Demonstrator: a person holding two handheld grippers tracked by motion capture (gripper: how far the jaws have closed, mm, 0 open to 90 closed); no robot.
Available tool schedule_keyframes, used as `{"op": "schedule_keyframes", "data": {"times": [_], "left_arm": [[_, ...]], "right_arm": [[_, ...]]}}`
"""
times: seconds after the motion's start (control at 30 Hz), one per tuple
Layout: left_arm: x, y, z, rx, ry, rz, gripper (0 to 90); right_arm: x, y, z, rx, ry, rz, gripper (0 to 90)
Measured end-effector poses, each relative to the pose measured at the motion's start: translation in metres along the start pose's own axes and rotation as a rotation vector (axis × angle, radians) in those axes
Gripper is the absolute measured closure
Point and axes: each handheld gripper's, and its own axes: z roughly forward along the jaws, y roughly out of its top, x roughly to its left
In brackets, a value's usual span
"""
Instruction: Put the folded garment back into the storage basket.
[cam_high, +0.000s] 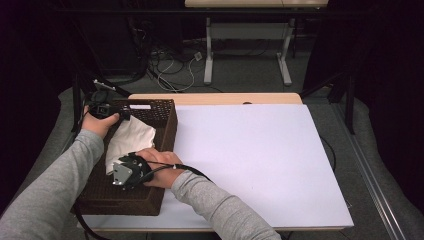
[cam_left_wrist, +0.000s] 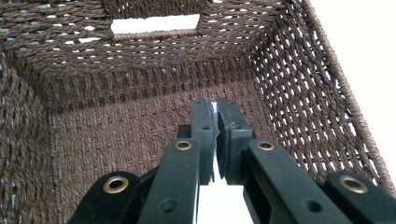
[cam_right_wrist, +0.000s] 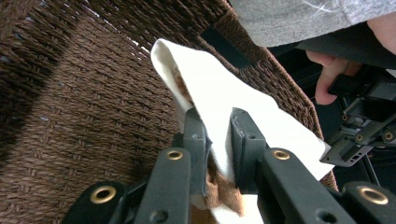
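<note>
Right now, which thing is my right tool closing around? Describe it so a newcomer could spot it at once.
Start at the white table and find the brown woven basket on its left edge. Inside lies a white cloth, folded, stretching between the left tool and the right tool. It is the only pale, soft thing in the dark basket.

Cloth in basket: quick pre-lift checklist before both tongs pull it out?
1. Left tongs pinch a white cloth edge: ok, jaws nearly shut on it.
2. Right tongs around the cloth: ok, fabric between the jaws; firmness of clamp: cannot tell.
3. Both grips on the same cloth: ok in the high view.
4. Cloth free of the basket weave: cannot tell.
5. Table beside the basket free for laying it out: ok.
</note>
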Motion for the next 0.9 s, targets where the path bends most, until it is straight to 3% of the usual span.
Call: {"op": "schedule_keyframes", "data": {"times": [0.23, 0.3, 0.4, 0.63, 0.67, 0.7, 0.9], "left_arm": [[0.008, 0.000, 0.007, 0.008, 0.025, -0.015, 86.2], [0.009, 0.000, 0.008, 0.009, 0.026, -0.018, 86.2], [0.010, 0.001, 0.010, 0.014, 0.032, -0.020, 86.2], [0.009, 0.001, 0.017, 0.012, 0.013, -0.019, 86.2], [0.009, 0.002, 0.017, 0.012, 0.014, -0.015, 86.2], [0.008, 0.002, 0.018, 0.015, 0.012, -0.013, 86.2], [0.008, 0.002, 0.023, 0.024, 0.015, -0.011, 86.2]], "right_arm": [[-0.001, 0.001, 0.003, 0.012, 0.001, -0.003, 78.2], [-0.003, 0.001, 0.004, 0.017, 0.013, -0.038, 78.2], [-0.001, 0.000, 0.005, 0.017, 0.012, 0.007, 78.2], [-0.002, -0.003, 0.003, 0.036, 0.017, 0.000, 78.2], [-0.003, -0.003, 0.002, 0.041, 0.025, -0.018, 78.3], [-0.001, -0.004, 0.003, 0.038, 0.021, 0.003, 78.2], [-0.001, -0.006, 0.003, 0.048, 0.029, 0.013, 78.2]]}}
